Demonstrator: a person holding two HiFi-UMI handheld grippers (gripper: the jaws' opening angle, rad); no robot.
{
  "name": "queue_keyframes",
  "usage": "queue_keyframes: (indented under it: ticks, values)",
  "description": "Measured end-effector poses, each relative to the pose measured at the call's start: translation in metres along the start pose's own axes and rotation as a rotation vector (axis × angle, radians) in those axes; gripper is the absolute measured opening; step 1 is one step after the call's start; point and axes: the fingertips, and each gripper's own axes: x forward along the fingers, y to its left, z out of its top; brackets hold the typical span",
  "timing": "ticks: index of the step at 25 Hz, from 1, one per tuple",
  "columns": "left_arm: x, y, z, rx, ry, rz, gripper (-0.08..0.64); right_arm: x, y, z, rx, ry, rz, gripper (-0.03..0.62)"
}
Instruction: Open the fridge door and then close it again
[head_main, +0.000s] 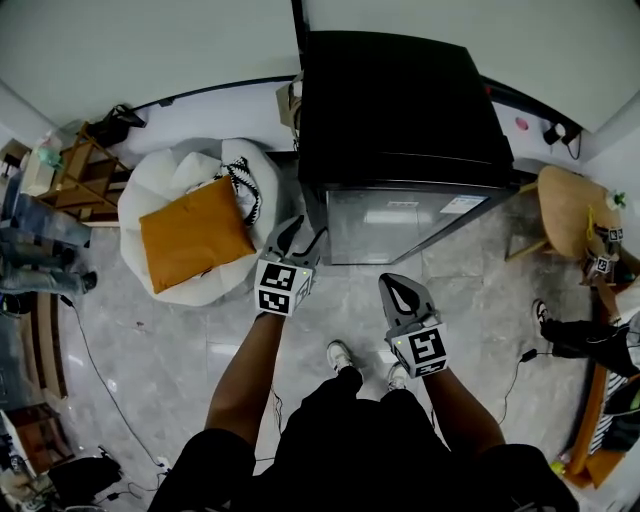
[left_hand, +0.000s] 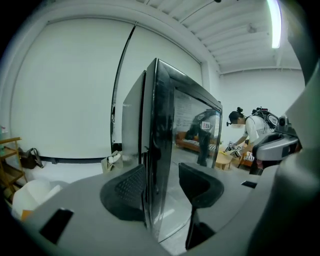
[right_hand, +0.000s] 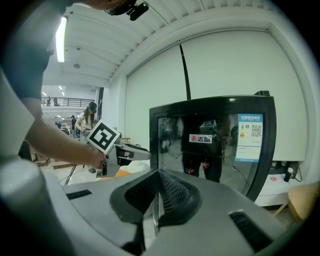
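A small black fridge (head_main: 400, 110) with a glass door (head_main: 400, 225) stands against the wall, and the door looks flush with the body. My left gripper (head_main: 290, 235) is at the door's left front corner. In the left gripper view it (left_hand: 160, 192) is open, with the door's upright edge (left_hand: 152, 150) between the pads (left_hand: 127, 192), which stand clear of it. My right gripper (head_main: 398, 292) hangs in front of the door, a little back from it. Its pads (right_hand: 172, 192) are together with nothing between them. The right gripper view shows the glass front (right_hand: 215, 145) and the left gripper (right_hand: 120, 152).
A white beanbag with an orange cushion (head_main: 195, 235) lies left of the fridge. A wooden shelf (head_main: 85, 170) stands further left, a round wooden table (head_main: 570, 210) to the right. Another person's legs (head_main: 585, 335) and cables are on the floor at right.
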Motion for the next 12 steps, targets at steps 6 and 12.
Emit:
queue_keyframes:
  ticks: [6, 12]
  values:
    - [0.011, 0.001, 0.001, 0.009, 0.009, -0.012, 0.229, -0.009, -0.002, -0.006, 0.005, 0.015, -0.02, 0.009]
    - [0.019, 0.005, 0.006, -0.015, 0.002, -0.028, 0.171, -0.017, -0.009, -0.01, -0.004, 0.032, -0.033, 0.011]
